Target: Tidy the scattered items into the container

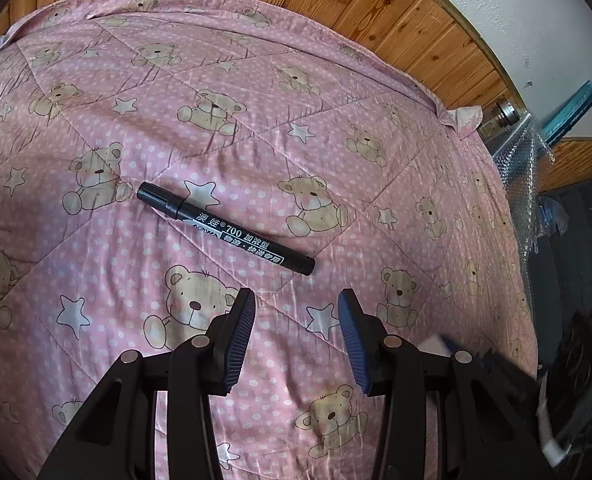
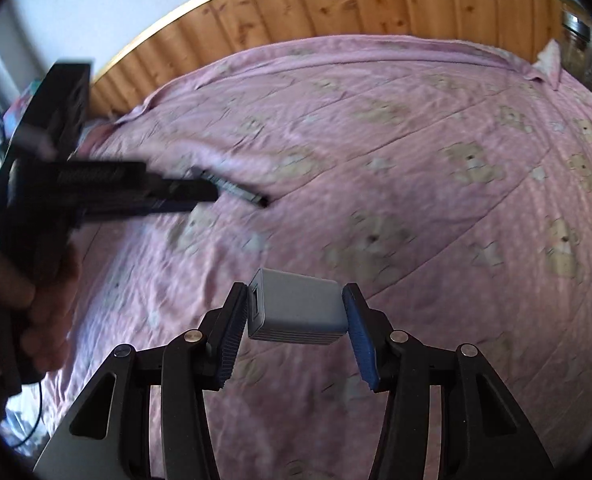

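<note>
A black marker pen [image 1: 226, 229] with white lettering lies slantwise on the pink bear-print quilt [image 1: 335, 140], cap toward the upper left. My left gripper [image 1: 296, 308] hovers open just below the pen's right end, nothing between its blue pads. In the right wrist view my right gripper [image 2: 296, 304] is shut on a small grey box [image 2: 297, 306], held above the quilt [image 2: 415, 160]. The same pen [image 2: 236, 191] shows blurred at left, with the left gripper [image 2: 212, 192] reaching toward it, held by a hand [image 2: 28, 300]. No container is in view.
A wooden headboard [image 1: 335, 4] runs along the far side of the bed. Off the bed's right edge are bubble wrap [image 1: 523, 168], a jar [image 1: 503, 114] and a teal object [image 1: 571, 112]. Dark clutter [image 1: 575, 360] sits at the lower right.
</note>
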A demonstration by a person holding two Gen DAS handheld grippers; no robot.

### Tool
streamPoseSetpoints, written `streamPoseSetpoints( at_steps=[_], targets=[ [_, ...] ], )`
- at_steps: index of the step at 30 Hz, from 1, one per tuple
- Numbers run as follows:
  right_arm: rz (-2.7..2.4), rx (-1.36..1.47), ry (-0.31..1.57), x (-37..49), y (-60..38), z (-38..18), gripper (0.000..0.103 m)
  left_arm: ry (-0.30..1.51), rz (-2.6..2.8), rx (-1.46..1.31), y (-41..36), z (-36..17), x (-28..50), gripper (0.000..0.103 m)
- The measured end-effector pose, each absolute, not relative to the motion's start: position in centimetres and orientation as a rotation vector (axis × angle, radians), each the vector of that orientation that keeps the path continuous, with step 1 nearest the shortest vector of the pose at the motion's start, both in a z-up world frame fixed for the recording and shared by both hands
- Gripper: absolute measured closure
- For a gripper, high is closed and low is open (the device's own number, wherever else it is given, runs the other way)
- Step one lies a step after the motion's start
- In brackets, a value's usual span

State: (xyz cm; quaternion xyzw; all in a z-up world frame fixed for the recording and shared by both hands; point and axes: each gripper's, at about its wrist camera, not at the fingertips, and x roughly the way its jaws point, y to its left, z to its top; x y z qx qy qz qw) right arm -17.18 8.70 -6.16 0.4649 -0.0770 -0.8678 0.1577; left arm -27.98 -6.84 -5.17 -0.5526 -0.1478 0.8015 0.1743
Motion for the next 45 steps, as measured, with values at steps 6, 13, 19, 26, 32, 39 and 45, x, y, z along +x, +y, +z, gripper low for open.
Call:
streamPoseSetpoints(
  at_steps=[6,13,19,26,32,39,45],
  targets=[
    [-2.437,1.325,-0.171,-14.9,6.6,-6.2,0.047,-0.485,2.264,-1.574,-7.3,-5.3,-28.8,0.058],
    [-2.418,1.24,-0.085,-20.7,5.9,-2.5,0.047,-0.576,2.272,-1.567,-10.1,-4.8,-27.3,0.058],
    [-2.289,1.403,0.143,-28.3,1.4,-7.2,0.054,-0.616,2.274,-1.59,-11.3,-5.2,-26.1,0.058],
    [-2.311,1.407,0.143,-29.9,-0.1,-8.6,0.078,-0.638,2.258,-1.593,-12.5,-5.5,-26.3,0.058],
    [-2.316,1.405,0.092,-29.0,0.0,-8.6,0.081,-0.677,2.208,-1.629,-10.6,-7.6,-31.1,0.054],
    [-2.291,1.412,0.011,-28.0,-0.1,-8.5,0.088,-0.34,2.346,-1.624,-7.6,-8.7,-32.6,0.077],
    [-2.277,1.399,-0.115,-23.1,-1.2,-6.9,0.088,-0.345,2.315,-1.572,-9.2,-7.1,-28.0,0.08]
  ],
)
